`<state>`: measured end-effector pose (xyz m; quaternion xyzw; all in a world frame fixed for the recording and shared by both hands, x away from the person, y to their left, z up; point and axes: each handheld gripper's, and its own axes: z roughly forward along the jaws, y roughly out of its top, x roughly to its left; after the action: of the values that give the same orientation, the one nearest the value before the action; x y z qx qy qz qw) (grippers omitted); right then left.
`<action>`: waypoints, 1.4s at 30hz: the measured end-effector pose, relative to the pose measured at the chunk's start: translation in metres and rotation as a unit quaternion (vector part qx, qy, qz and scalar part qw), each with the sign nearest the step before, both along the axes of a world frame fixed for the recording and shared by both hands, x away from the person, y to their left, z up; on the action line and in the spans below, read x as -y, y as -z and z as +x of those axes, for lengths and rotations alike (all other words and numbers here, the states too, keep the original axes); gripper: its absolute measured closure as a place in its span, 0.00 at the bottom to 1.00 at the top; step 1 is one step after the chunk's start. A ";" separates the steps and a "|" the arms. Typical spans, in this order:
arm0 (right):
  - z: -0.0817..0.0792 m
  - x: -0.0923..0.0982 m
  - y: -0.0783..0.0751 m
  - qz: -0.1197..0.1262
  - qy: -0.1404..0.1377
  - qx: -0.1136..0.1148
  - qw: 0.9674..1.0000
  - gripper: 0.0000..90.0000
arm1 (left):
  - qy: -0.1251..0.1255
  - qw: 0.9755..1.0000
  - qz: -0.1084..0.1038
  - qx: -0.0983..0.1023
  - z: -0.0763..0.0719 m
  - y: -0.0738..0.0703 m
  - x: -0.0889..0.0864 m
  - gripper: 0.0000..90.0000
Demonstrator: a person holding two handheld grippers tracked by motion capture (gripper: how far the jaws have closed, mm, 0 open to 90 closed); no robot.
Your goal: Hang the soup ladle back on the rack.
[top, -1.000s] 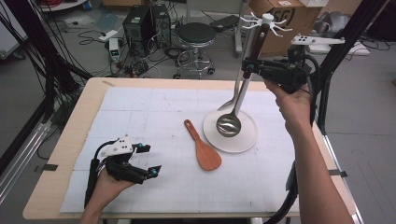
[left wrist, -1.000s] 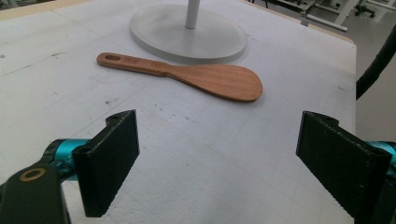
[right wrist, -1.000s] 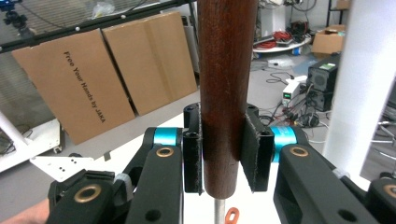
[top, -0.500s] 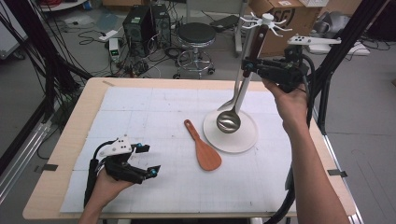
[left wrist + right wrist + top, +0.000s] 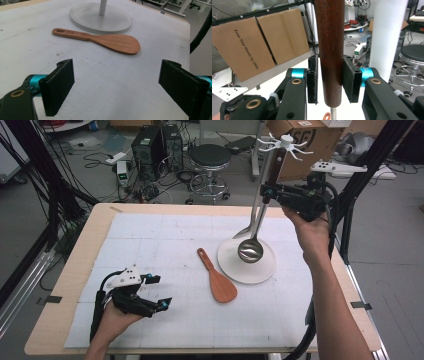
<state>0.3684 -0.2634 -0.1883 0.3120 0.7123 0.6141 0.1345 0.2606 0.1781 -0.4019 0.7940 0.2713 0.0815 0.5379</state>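
The right gripper point(image 5: 329, 82) is loosening its jaws around the ladle point(image 5: 251, 247)'s wooden handle beside the stand point(image 5: 246, 266). The left gripper point(image 5: 120, 85) is resting open over bare mat, near the wooden spatula point(image 5: 100, 41).

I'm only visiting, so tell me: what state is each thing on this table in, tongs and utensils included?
Left tongs: open, empty, low over the mat.
Right tongs: closed around the ladle's wooden handle, pads against it; jaws have just been opening a little.
Ladle: upright, bowl down over the rack's base.
Spatula: lying flat on the mat, untouched.
Rack: standing upright on the mat.
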 end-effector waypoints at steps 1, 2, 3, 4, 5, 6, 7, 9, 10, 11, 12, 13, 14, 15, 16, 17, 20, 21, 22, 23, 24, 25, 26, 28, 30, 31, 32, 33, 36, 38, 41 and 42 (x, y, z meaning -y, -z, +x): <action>0.000 0.001 0.001 0.005 0.000 0.001 1.000 0.73 | 0.001 1.000 0.000 0.000 0.000 0.000 0.000 0.15; -0.001 0.002 0.002 0.006 -0.002 0.002 1.000 0.71 | 0.001 1.000 0.000 0.000 0.000 0.000 0.000 0.15; -0.001 0.003 0.002 0.007 -0.004 0.003 1.000 0.70 | 0.001 1.000 0.000 0.000 0.000 0.001 0.000 0.15; -0.001 0.004 0.002 0.010 -0.004 0.005 1.000 0.69 | 0.001 1.000 0.000 0.000 0.001 0.001 0.000 0.15; -0.001 0.005 0.002 0.011 -0.005 0.005 1.000 0.69 | 0.001 1.000 -0.001 0.000 0.001 0.001 0.000 0.15; -0.001 0.007 0.003 0.011 -0.003 0.005 1.000 0.68 | 0.001 1.000 0.001 0.000 0.001 0.001 0.000 0.15; -0.002 0.007 0.003 0.013 -0.003 0.004 1.000 0.68 | 0.000 1.000 0.000 0.000 0.001 0.001 0.000 0.15; -0.002 0.009 0.003 0.014 -0.002 0.005 1.000 0.67 | 0.000 1.000 0.001 -0.002 0.001 0.001 -0.001 0.15; -0.002 0.010 0.003 0.015 -0.002 0.006 1.000 0.66 | 0.000 1.000 0.001 -0.003 0.001 0.002 -0.001 0.15; -0.002 0.011 0.003 0.015 -0.002 0.005 1.000 0.66 | 0.001 1.000 0.003 -0.002 0.002 0.002 -0.001 0.15; -0.002 0.012 0.003 0.015 -0.002 0.007 1.000 0.66 | 0.001 1.000 0.003 -0.004 0.002 0.003 -0.001 0.15; -0.003 0.014 0.004 0.016 -0.003 0.008 1.000 0.66 | 0.000 1.000 0.003 -0.005 0.002 0.003 -0.001 0.15; -0.003 0.015 0.004 0.017 -0.005 0.008 1.000 0.66 | 0.000 1.000 0.002 -0.004 0.002 0.003 -0.001 0.15; -0.004 0.016 0.005 0.016 -0.006 0.006 1.000 0.66 | 0.001 1.000 0.002 -0.003 0.002 0.003 -0.002 0.15; -0.004 0.017 0.005 0.013 -0.007 0.007 1.000 0.66 | 0.000 1.000 0.002 -0.004 0.002 0.003 -0.002 0.15; -0.005 0.018 0.004 0.014 -0.007 0.007 1.000 0.67 | -0.001 1.000 0.002 -0.004 0.002 0.003 -0.002 0.15; -0.008 0.022 0.002 0.021 -0.013 0.014 1.000 0.67 | -0.001 1.000 0.004 -0.004 0.003 0.004 -0.002 0.15; -0.009 0.023 0.002 0.022 -0.014 0.014 1.000 0.67 | -0.001 1.000 0.003 -0.003 0.003 0.004 -0.002 0.15; -0.010 0.024 0.001 0.022 -0.015 0.013 1.000 0.67 | 0.000 1.000 0.002 -0.003 0.003 0.004 -0.002 0.15; -0.010 0.025 0.001 0.019 -0.016 0.012 1.000 0.67 | 0.000 1.000 0.002 -0.003 0.003 0.003 -0.002 0.15; -0.010 0.026 0.001 0.018 -0.018 0.012 1.000 0.68 | 0.001 1.000 0.002 -0.003 0.003 0.003 -0.002 0.15; -0.010 0.027 0.001 0.019 -0.018 0.010 1.000 0.68 | 0.000 1.000 0.003 -0.003 0.003 0.004 -0.002 0.15; -0.010 0.028 0.001 0.020 -0.019 0.012 1.000 0.70 | 0.000 1.000 0.002 -0.003 0.003 0.004 -0.002 0.15; -0.010 0.030 0.000 0.023 -0.022 0.011 0.999 0.70 | 0.001 1.000 0.003 -0.004 0.003 0.004 -0.003 0.15; -0.010 0.032 0.000 0.028 -0.027 0.006 0.999 0.70 | -0.004 1.000 0.003 -0.002 0.002 0.004 -0.004 0.15; -0.010 0.032 0.000 0.029 -0.028 0.005 0.999 0.72 | -0.004 1.000 0.001 -0.001 0.002 0.004 -0.004 0.15; -0.010 0.033 0.001 0.026 -0.030 0.007 0.999 0.74 | -0.005 1.000 0.001 -0.001 0.002 0.003 -0.005 0.15; -0.010 0.033 0.000 0.028 -0.035 0.008 0.999 0.77 | -0.005 1.000 0.001 -0.001 0.002 0.003 -0.005 0.15; -0.010 0.035 -0.002 0.024 -0.041 0.009 0.999 0.84 | -0.007 1.000 0.002 -0.002 0.002 0.004 -0.006 0.15; -0.010 0.036 -0.005 0.020 -0.041 0.011 0.999 0.87 | -0.008 1.000 0.002 -0.003 0.002 0.004 -0.007 0.15; -0.011 0.039 -0.009 0.021 -0.048 0.012 0.999 0.96 | -0.008 1.000 0.001 0.000 0.002 0.003 -0.007 0.15; -0.011 0.039 -0.010 0.017 -0.049 0.010 0.999 0.99 | -0.009 1.000 0.000 0.000 0.001 0.003 -0.007 0.15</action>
<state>0.3574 -0.3029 -0.1785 0.2730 0.7150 0.6348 0.1063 0.2621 0.1850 -0.4048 0.7913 0.2786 0.0867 0.5374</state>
